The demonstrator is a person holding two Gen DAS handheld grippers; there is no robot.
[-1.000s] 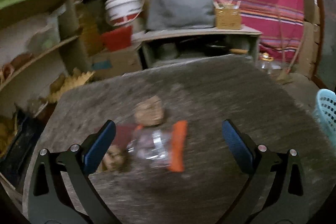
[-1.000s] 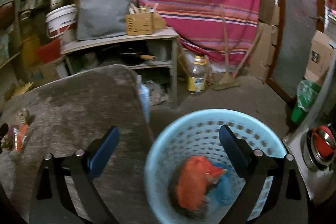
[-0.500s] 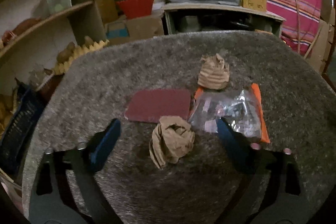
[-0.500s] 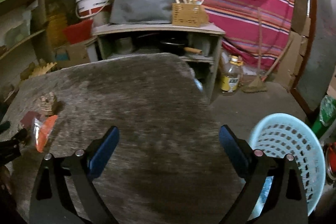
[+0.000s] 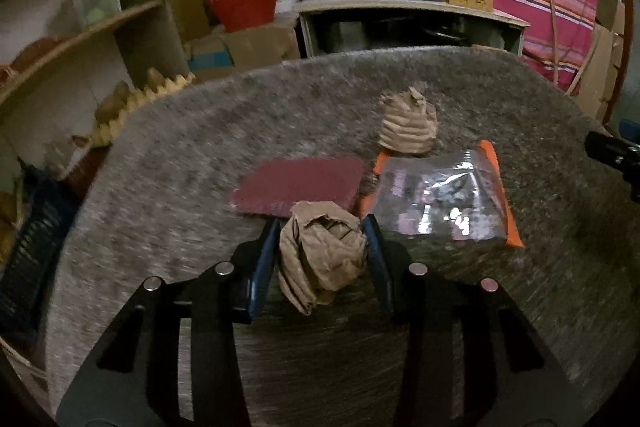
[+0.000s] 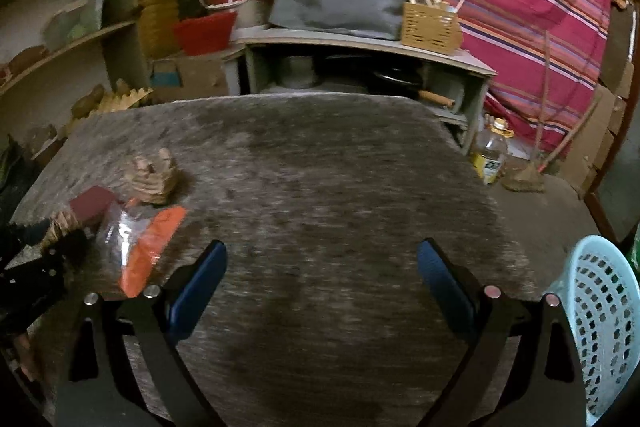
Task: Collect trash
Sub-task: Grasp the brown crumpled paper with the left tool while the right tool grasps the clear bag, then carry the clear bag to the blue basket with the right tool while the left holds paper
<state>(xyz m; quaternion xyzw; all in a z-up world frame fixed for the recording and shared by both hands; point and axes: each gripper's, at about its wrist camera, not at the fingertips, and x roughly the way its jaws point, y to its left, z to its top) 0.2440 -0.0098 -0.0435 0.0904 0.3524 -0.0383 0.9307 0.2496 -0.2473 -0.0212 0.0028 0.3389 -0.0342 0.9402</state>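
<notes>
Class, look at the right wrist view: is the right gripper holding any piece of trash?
No: the right gripper is open over the bare table, nothing between its fingers.

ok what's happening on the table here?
Trash pickup, mid-grasp. The left gripper has its jaws closed on a crumpled brown paper wad on the grey table. A second paper wad, a maroon pad and a clear orange-edged bag remain on it. The right gripper is open and empty, with the blue basket beside it.
</notes>
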